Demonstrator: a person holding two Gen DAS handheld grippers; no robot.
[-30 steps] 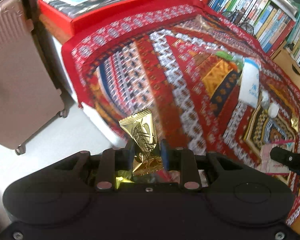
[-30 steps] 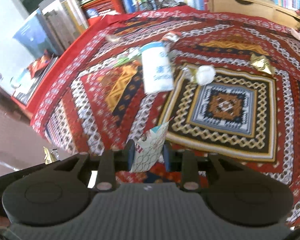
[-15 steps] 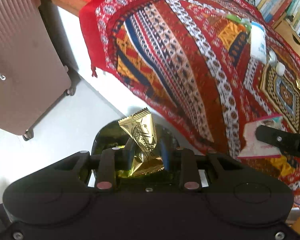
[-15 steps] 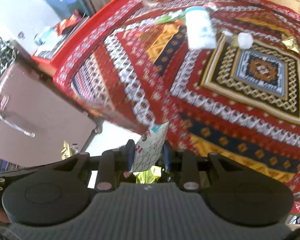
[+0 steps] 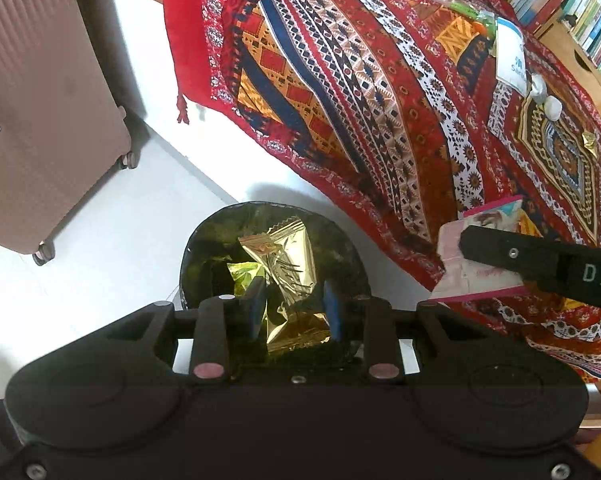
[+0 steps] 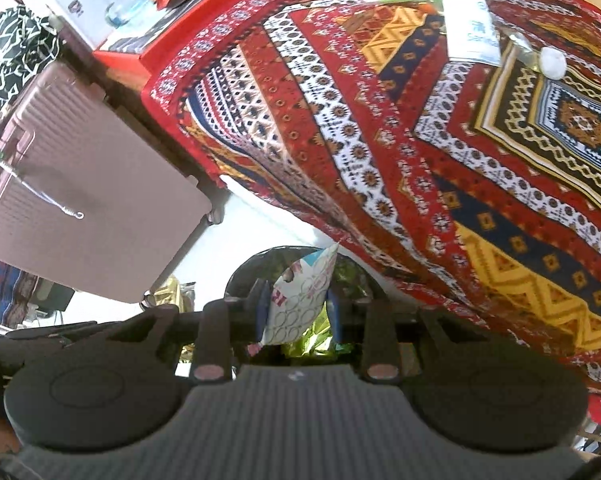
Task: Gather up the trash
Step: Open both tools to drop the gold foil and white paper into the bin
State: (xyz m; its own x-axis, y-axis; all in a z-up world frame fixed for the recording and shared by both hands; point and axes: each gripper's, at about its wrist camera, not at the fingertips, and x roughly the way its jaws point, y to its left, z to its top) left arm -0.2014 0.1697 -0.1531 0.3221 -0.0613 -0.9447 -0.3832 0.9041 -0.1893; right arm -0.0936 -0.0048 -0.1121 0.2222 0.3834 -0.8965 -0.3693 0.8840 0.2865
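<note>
Beside the table edge, on the white floor: a black-lined waste bin [image 5: 342,248] is seen standing open, with green-yellow foil trash already inside.
Left gripper [image 5: 294,312]: it is pointed steeply down over the bin mouth; its jaws are opening, and the gold wrapper [image 5: 288,276] is seen between the blue pads. A gap is visible at the left pad, while the wrapper's lower right corner lies against the right pad, so no clamping is shown.
Gold wrapper: it is tilted, its crimped top end raised over the bin's dark interior.
Right gripper [image 6: 298,308]: it too is aimed down at the bin; its jaws are opening, with the white printed wrapper [image 6: 300,300] between the pads. Whether the pads are touched on both sides cannot be told with certainty; the packet is seen leaning against the left pad.
White printed wrapper: it is held upright, its pointed corner up, above the bin rim; in the left wrist view its pink edge [image 5: 476,264] is seen beside a black finger of the right gripper.
Table: it is covered by a red patterned cloth [image 6: 420,140] that hangs over the edge near the bin.
Trash on the cloth: a white-and-blue packet [image 6: 470,24], a white crumpled ball [image 6: 553,63] just beside it, and a small gold scrap [image 5: 589,142] are left lying well apart from the bin.
Left of the bin: a pink suitcase [image 5: 40,100] is stood on the floor.
</note>
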